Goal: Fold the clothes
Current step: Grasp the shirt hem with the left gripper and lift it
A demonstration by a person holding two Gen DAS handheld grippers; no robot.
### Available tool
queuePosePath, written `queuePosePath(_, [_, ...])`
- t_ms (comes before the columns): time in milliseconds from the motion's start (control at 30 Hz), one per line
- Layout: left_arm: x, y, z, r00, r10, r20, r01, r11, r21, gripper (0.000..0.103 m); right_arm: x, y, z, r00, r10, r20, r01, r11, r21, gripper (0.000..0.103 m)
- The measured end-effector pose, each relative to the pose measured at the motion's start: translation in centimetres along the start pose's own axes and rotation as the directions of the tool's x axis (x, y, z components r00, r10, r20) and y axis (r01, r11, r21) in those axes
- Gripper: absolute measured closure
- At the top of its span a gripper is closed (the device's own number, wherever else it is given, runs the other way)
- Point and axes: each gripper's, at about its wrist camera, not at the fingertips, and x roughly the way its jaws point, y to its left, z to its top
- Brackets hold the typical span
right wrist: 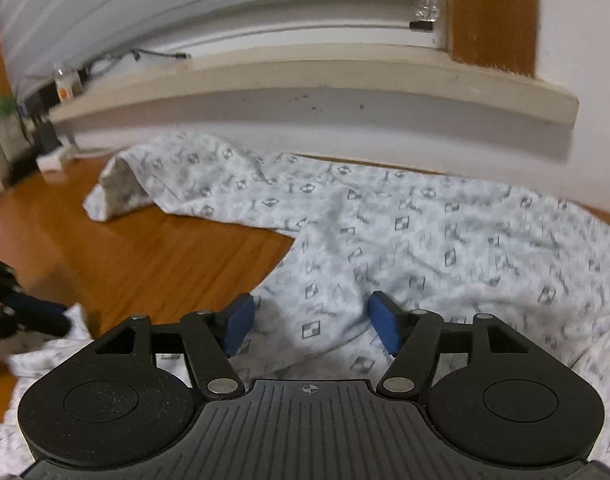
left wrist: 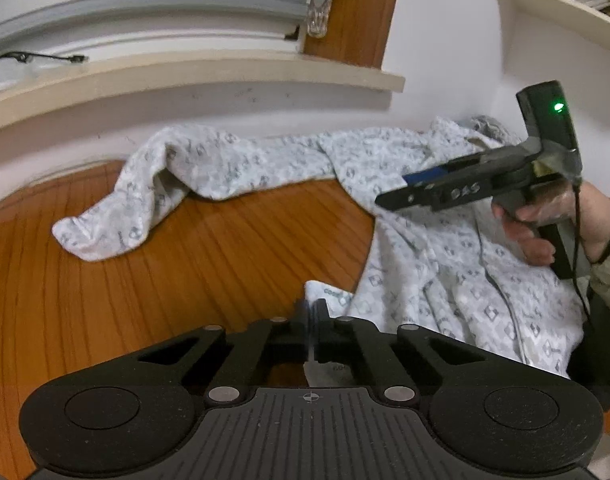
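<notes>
Across the wooden table point(left wrist: 105, 280), against the white wall under a sill point(right wrist: 345, 80), lies the patterned garment point(right wrist: 425, 240), one sleeve point(left wrist: 117, 216) trailing leftward. Left gripper point(left wrist: 309, 312) pinches its near edge, jaws closed. Right gripper point(right wrist: 311, 320) hovers half-open above the cloth, holding nothing.
</notes>
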Motion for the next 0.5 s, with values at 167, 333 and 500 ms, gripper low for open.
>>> queuePosePath(167, [-3.0,1.5,2.2,0.993,0.001,0.117,0.006,0.998,-0.059,0.102,0.2,-1.1,2.4,1.000,-0.014,0.009,0.014,1.000,-0.009,0.100])
queuePosePath(333, [-7.0,3.7,6.0,0.970,0.075,0.230,-0.053,0.994,-0.099,0.102,-2.1,-1.7,6.0,0.980,-0.072,0.186,0.065,0.997,0.039,0.100])
queuePosePath(500, [-7.8,6.7,8.5,0.968,0.151,0.199,-0.121,0.981,-0.153,0.101,-2.3,-2.0,9.0,0.940,-0.173,0.293,0.150,0.984,0.101,0.098])
